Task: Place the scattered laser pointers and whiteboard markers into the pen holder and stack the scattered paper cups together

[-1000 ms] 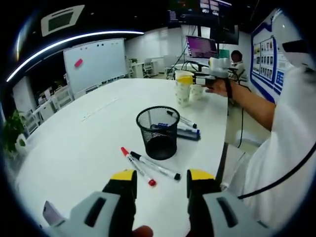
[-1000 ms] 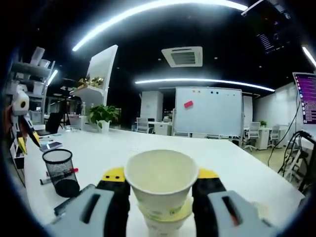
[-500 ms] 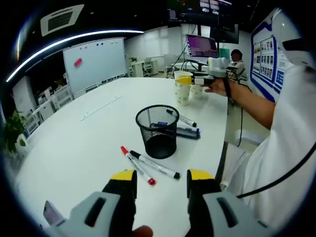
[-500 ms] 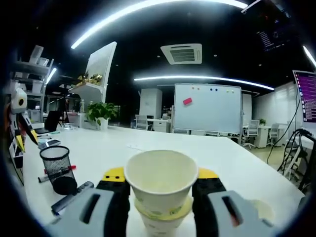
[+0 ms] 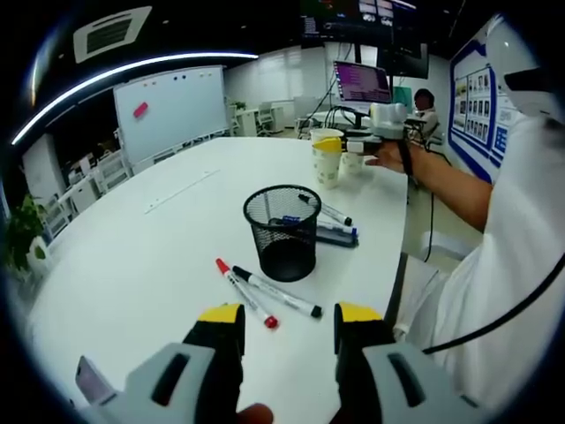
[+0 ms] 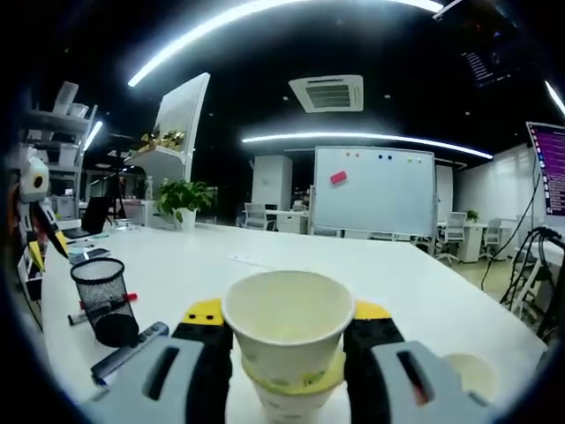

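Left tool [image 5: 287,329] hovers low over the table [image 5: 132,265], jaws spread and empty, lined up toward two loose markers [image 5: 265,296] lying just before the mesh pen holder [image 5: 282,231]. Beyond it, more pens [image 5: 331,225]. Farthest, right tool [image 6: 287,329] pinches a paper cup [image 6: 287,320] nested on the cup stack [image 5: 327,161].

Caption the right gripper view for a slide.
Right gripper shut on stacked paper cups above white table; mesh pen holder at left.
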